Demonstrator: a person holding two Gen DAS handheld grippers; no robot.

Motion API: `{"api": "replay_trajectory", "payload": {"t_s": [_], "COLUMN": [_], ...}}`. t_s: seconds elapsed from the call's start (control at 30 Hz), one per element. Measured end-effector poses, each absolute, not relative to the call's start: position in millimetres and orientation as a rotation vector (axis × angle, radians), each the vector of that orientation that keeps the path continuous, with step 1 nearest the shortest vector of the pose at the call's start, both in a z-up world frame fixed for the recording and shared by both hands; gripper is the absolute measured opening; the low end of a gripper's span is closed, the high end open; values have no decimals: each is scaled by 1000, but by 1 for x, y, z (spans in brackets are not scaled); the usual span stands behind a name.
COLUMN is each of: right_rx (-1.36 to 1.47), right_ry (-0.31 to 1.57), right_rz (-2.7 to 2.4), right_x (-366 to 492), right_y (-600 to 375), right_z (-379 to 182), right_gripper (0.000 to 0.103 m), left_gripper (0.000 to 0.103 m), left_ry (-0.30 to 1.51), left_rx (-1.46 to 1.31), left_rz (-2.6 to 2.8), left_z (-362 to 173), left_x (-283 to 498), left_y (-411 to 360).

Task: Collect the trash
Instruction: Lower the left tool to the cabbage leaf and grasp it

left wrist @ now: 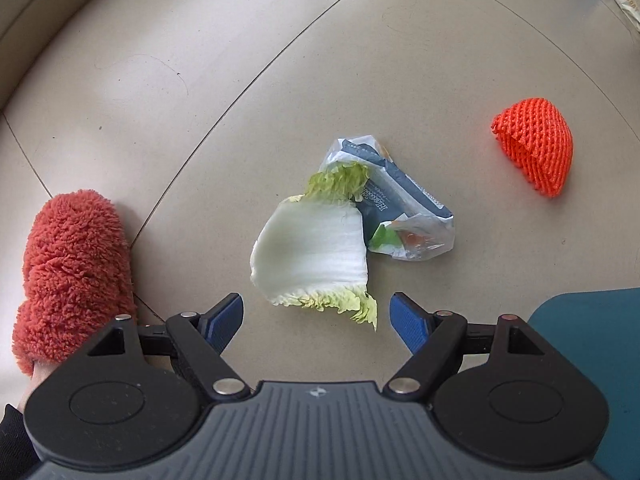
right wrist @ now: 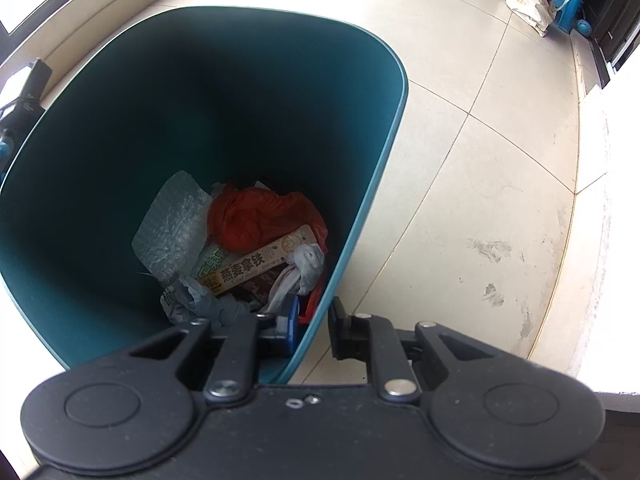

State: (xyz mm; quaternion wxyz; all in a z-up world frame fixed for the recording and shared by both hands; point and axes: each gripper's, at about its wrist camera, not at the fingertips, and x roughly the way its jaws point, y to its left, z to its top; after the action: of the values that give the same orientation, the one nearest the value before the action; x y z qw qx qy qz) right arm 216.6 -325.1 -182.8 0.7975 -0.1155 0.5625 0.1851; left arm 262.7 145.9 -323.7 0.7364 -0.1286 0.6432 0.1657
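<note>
Trash on a tiled floor and in one bin.
On the floor: one cabbage leaf [left wrist: 312, 252], one crumpled wrapper [left wrist: 404, 208], one orange foam net [left wrist: 534, 144] and one fuzzy orange slipper [left wrist: 72, 272]. One teal bin [right wrist: 384, 184] holds one red bag [right wrist: 256, 216], one bubble wrap sheet [right wrist: 172, 224] and one drink packet [right wrist: 260, 264].
</note>
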Motion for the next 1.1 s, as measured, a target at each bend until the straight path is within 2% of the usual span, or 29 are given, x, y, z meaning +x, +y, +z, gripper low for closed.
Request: {"api": "replay_trajectory", "payload": {"t_s": [0.53, 0.63, 0.8, 0.83, 0.87, 0.9, 0.97, 1.0, 1.07, 1.1], "right_rx": [-232, -232, -241, -244, -244, -243, -241, -240, -238, -237], "right_ry": [1238, 1246, 1254, 1253, 1253, 1252, 1251, 1250, 1248, 1247], "right_rz": [410, 410, 404, 404, 403, 403, 402, 401, 401, 401], "right_x": [224, 227, 229, 229, 229, 228, 228, 227, 227, 227], "right_y": [-326, -327, -324, -324, -323, -323, -323, -323, -323, -323], "right_z": [-186, -188, -190, -191, -191, -191, -191, -192, -192, -192], "right_gripper": [17, 17, 17, 17, 17, 17, 17, 16, 16, 16], "left_gripper": [81, 84, 83, 78, 67, 60, 36, 32, 17, 14], "left_ry": [1463, 1455, 1449, 1447, 1442, 1438, 1434, 1433, 1421, 1415], "left_rx": [-217, -254, -299, -294, -288, -284, -294, -312, -321, -307], "left_rz": [473, 457, 431, 430, 444, 465, 488, 487, 486, 495], "left_z": [-387, -389, -387, -386, -384, -383, -379, -377, -371, -367], "left_x": [298, 296, 288, 285, 284, 283, 279, 277, 273, 272], "left_y": [156, 165, 181, 183, 185, 187, 192, 195, 196, 195]}}
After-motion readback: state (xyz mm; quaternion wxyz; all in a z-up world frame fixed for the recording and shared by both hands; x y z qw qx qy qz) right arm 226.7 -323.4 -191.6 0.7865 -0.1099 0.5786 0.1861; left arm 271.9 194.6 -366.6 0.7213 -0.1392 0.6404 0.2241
